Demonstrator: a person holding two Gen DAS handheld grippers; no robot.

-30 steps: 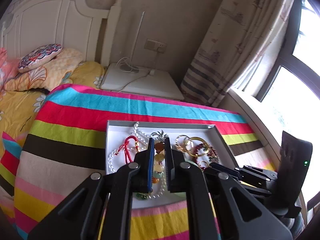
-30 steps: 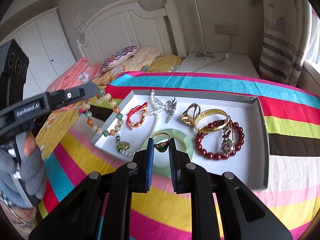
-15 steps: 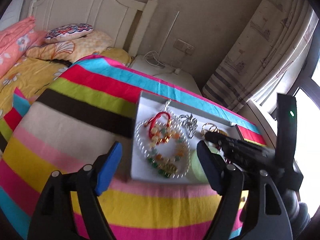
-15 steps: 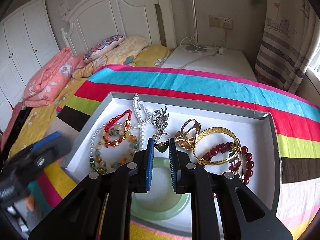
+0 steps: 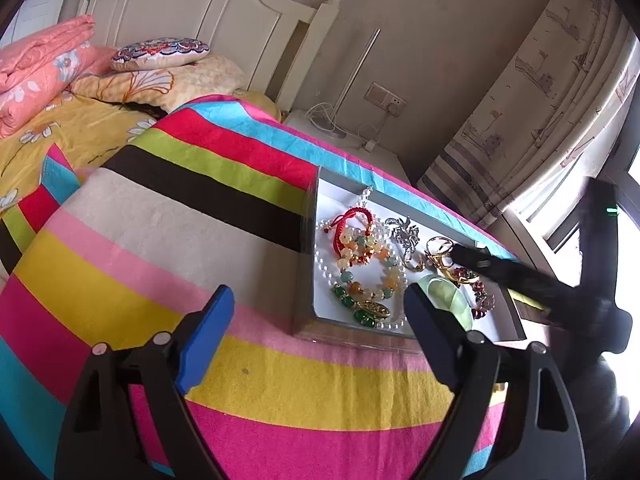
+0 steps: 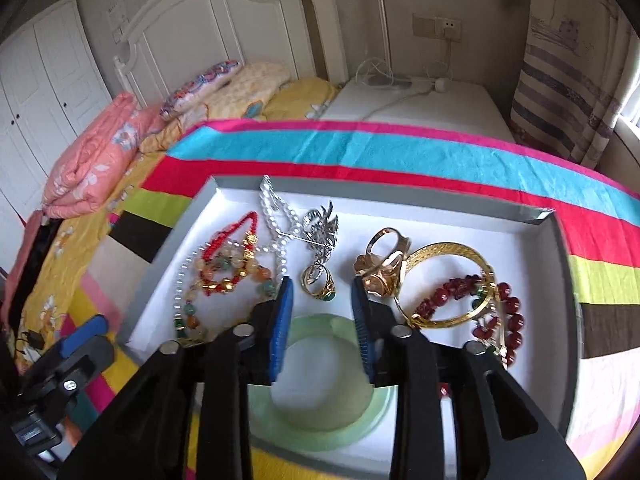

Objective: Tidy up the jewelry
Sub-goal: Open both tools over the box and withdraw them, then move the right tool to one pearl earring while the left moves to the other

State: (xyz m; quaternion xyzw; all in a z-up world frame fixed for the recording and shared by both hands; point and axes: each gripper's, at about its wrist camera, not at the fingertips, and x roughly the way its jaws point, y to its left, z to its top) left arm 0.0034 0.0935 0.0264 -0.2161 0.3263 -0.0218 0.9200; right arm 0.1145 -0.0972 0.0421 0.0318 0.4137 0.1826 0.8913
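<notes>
Both grippers angled down — right gripper (image 6: 322, 312) (jaws opening) over tray (image 6: 558, 264)

Your right gripper (image 6: 322, 300) is opening its jaws over the tray (image 6: 440, 216), with the green-stone ring (image 6: 319, 282) lying just ahead between them.

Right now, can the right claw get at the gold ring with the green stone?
Probably yes: the right claw is opening just short of the green-stone ring, which lies uncovered in the tray, nothing between them.
</notes>
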